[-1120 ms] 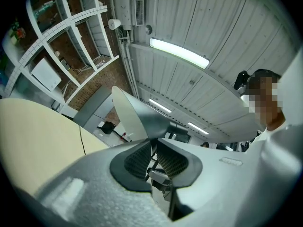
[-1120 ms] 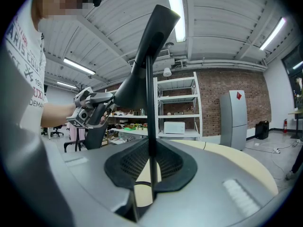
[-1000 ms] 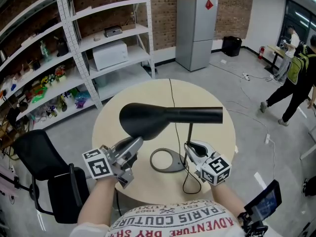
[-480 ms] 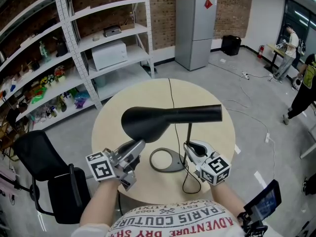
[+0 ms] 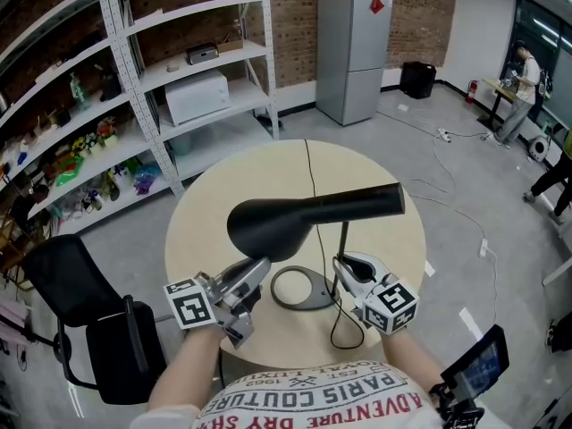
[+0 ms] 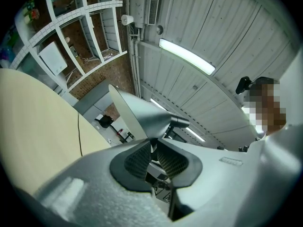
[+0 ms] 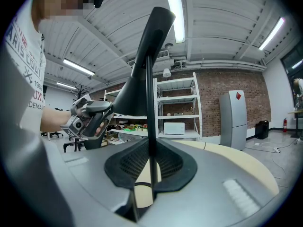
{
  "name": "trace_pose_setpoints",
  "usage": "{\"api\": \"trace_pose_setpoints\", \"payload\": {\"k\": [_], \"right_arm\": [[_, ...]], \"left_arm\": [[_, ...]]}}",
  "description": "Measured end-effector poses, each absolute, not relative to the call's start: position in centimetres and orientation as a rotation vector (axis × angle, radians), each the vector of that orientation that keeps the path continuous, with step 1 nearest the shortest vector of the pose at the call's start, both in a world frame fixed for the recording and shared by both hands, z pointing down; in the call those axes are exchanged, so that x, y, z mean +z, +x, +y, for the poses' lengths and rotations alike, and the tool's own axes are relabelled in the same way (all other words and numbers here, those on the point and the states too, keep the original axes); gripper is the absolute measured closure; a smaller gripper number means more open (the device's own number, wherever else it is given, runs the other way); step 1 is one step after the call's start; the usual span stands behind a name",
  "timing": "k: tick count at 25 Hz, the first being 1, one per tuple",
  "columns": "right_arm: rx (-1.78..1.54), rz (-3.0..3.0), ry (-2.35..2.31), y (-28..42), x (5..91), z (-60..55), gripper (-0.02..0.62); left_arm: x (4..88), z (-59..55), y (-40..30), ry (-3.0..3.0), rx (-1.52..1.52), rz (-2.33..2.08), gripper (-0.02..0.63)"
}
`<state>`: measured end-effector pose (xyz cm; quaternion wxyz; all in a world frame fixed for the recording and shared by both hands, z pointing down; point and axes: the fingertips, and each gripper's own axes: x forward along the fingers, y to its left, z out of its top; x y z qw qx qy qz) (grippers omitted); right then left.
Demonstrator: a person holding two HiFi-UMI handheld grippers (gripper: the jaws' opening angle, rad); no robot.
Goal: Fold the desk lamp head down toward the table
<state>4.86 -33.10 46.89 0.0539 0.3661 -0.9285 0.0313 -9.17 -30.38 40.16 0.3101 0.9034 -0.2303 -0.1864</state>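
A black desk lamp stands on the round beige table (image 5: 206, 213), with its ring base (image 5: 299, 290) near the front. Its cone head (image 5: 286, 220) lies almost level, wide end to the left and a little lower. My left gripper (image 5: 257, 273) is under that wide end, shut on the shade's rim; in the left gripper view the pads (image 6: 142, 161) pinch the thin edge of the shade (image 6: 139, 113). My right gripper (image 5: 343, 268) is shut on the thin upright stem (image 5: 344, 239), which runs straight up between the pads (image 7: 166, 163) to the head (image 7: 144, 60).
The lamp's black cord (image 5: 313, 181) runs across the table toward the far edge, and a loop (image 5: 338, 324) hangs near the front. White shelving (image 5: 179, 79) stands at the left, a black chair (image 5: 80, 311) front left, a grey fridge (image 5: 357, 52) behind.
The wide end of the lamp head has sunk a little and shifted right, and my left gripper went down with it. The right gripper and stem have kept still.
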Motion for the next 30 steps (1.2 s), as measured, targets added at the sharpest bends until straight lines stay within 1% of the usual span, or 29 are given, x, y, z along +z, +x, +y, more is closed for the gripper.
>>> {"api": "trace_pose_setpoints", "payload": {"k": [30], "right_arm": [[0.104, -2.830, 1.116, 4.8, 46.5, -32.9, 0.552]], "left_arm": [[42.2, -29.4, -6.7, 2.286, -0.524, -0.507, 0.563]]}}
